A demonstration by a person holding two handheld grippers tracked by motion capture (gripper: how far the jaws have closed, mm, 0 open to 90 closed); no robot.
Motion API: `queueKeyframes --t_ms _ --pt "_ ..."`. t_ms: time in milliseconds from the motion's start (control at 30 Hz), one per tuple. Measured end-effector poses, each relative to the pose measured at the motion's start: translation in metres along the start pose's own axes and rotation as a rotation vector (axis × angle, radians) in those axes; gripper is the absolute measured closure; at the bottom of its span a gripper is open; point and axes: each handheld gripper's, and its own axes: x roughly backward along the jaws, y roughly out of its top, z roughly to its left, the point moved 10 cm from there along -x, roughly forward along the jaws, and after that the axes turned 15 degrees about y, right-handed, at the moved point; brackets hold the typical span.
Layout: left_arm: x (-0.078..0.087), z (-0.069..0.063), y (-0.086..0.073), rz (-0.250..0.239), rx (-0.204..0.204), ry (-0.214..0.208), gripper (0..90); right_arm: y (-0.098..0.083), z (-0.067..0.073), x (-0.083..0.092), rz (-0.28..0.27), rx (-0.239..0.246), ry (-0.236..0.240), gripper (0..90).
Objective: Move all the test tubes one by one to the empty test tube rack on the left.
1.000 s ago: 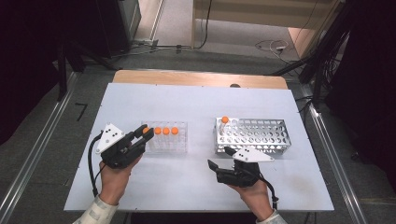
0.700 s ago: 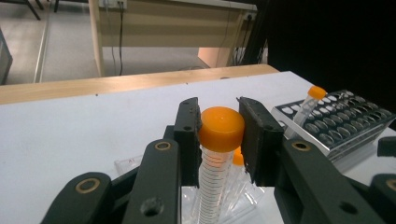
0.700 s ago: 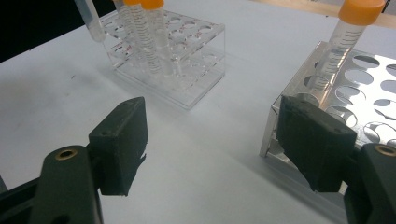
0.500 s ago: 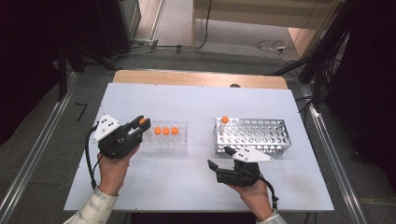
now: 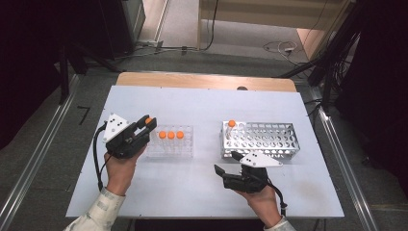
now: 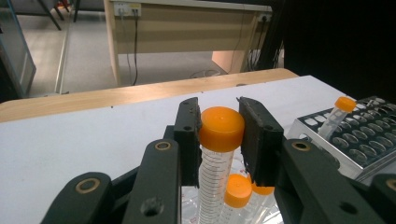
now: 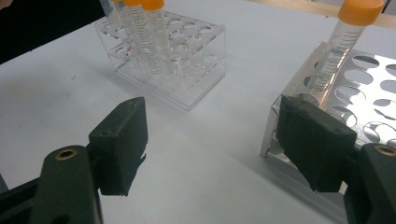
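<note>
Between the pads of the left gripper (image 6: 219, 140) stood a clear graduated tube (image 6: 215, 172) with an orange cap, clamped just under the cap, above the left end of the clear rack (image 5: 171, 147). Three capped tubes (image 5: 171, 135) remained there. Bare white table (image 5: 192, 106) lay between it and the metal rack (image 5: 260, 139). Near that rack, the right gripper (image 7: 210, 140) gaped, holding nothing.

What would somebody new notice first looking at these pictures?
Probably the bright orange caps. The left tongs grip an orange-capped tube above the clear rack, where three more capped tubes stand. To the right, a metal rack holds one tube at its corner, with the right tongs open just before it.
</note>
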Motion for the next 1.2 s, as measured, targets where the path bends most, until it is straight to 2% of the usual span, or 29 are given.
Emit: queueKeyframes --t_ms 300,867,1100,1200 --pt "-0.006 0.0 -0.007 0.006 -0.013 0.02 69.2 0.0 0.0 0.0 -0.001 0.002 0.002 23.8" --pt "-0.009 -0.002 -0.029 0.022 -0.032 0.025 68.9 -0.002 0.001 -0.002 0.01 -0.001 0.003 23.8" --pt "-0.009 -0.002 -0.032 0.027 -0.03 0.022 68.3 -0.002 0.001 -0.002 0.01 -0.001 0.004 23.8" --pt "-0.008 -0.002 -0.032 0.024 -0.027 0.024 64.8 -0.002 0.001 -0.002 0.01 0.0 0.003 23.8"
